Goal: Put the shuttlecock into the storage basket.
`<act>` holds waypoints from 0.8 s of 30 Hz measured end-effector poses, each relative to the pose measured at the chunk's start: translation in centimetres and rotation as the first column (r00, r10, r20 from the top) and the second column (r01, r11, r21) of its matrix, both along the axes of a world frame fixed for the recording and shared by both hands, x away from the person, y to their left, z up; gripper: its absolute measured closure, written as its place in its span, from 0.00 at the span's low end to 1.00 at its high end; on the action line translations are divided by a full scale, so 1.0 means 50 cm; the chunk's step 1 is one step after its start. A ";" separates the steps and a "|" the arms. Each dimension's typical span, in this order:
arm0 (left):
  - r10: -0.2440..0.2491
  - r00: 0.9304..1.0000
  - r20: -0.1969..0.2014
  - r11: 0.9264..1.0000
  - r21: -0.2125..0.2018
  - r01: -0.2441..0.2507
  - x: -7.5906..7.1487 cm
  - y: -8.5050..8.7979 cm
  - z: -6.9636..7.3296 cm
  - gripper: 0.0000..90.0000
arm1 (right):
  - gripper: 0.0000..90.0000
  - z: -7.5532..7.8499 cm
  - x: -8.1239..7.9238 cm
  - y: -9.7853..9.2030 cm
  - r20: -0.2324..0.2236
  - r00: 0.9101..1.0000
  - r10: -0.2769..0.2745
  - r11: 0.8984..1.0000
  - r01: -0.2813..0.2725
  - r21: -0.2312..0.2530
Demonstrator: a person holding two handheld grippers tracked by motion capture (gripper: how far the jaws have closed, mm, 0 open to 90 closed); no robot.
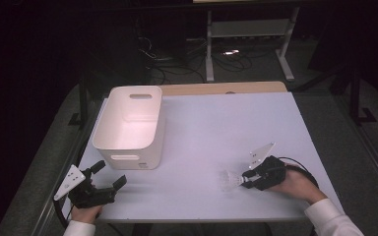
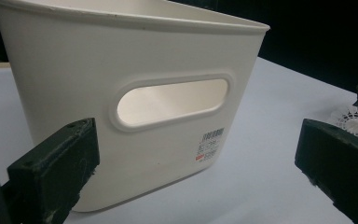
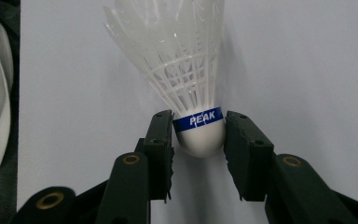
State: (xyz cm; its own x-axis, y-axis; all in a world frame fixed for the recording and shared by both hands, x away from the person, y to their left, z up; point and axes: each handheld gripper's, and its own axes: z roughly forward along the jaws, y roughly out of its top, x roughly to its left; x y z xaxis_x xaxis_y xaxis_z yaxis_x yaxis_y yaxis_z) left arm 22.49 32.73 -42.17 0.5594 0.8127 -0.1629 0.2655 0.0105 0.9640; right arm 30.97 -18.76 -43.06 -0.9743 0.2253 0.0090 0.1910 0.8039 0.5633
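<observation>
A white plastic shuttlecock (image 3: 177, 60) with a blue band lies on the white table (image 1: 216, 123), its skirt pointing away from my right gripper (image 3: 199, 133). Both black jaws press on its rounded cork head. From above, the shuttlecock (image 1: 229, 180) lies at the front right with my right gripper (image 1: 246, 180) shut on its base. My left gripper (image 1: 112, 175) stands open at the front left, just before the white bin (image 1: 130, 125). Along its jaws I see the bin's handle slot (image 2: 172, 100) close up and the shuttlecock (image 2: 356, 121) far right.
The bin stands at the table's left, open at the top, with a barcode sticker (image 2: 210, 144) on its near wall. A wooden strip (image 1: 224, 88) runs along the table's far edge. Beyond it are a metal frame (image 1: 248, 34) and cables on the floor.
</observation>
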 end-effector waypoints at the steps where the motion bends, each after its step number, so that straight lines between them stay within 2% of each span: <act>1: 0.000 1.000 -0.001 1.000 0.000 0.000 0.000 0.000 0.000 0.00 | 0.68 0.001 0.000 -0.001 -0.003 1.000 -0.002 1.000 0.002 0.005; 3: 0.001 1.000 -0.003 1.000 0.000 -0.001 0.000 0.000 -0.001 0.00 | 0.68 0.003 -0.001 -0.002 0.001 1.000 -0.009 1.000 0.009 0.014; 4: -0.002 1.000 -0.005 1.000 0.013 0.003 0.000 0.002 0.000 0.00 | 0.68 0.005 -0.001 -0.003 0.005 1.000 -0.007 1.000 0.007 0.023; 9: -0.002 1.000 -0.005 1.000 0.004 0.002 0.000 -0.001 0.000 0.00 | 0.68 0.016 -0.006 -0.003 0.023 1.000 -0.015 0.998 0.014 0.060; 24: -0.006 1.000 -0.005 1.000 0.001 0.006 0.002 0.001 0.000 0.00 | 0.69 0.037 -0.007 0.009 0.039 0.999 -0.028 0.995 0.024 0.100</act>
State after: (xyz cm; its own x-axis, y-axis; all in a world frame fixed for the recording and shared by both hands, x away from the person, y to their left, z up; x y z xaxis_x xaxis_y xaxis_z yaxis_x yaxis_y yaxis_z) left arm 22.57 32.77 -42.18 0.5636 0.8095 -0.1645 0.2700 0.0077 0.9628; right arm 30.61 -18.31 -41.21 -0.9682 0.2503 -0.0063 0.1867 0.7387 0.6476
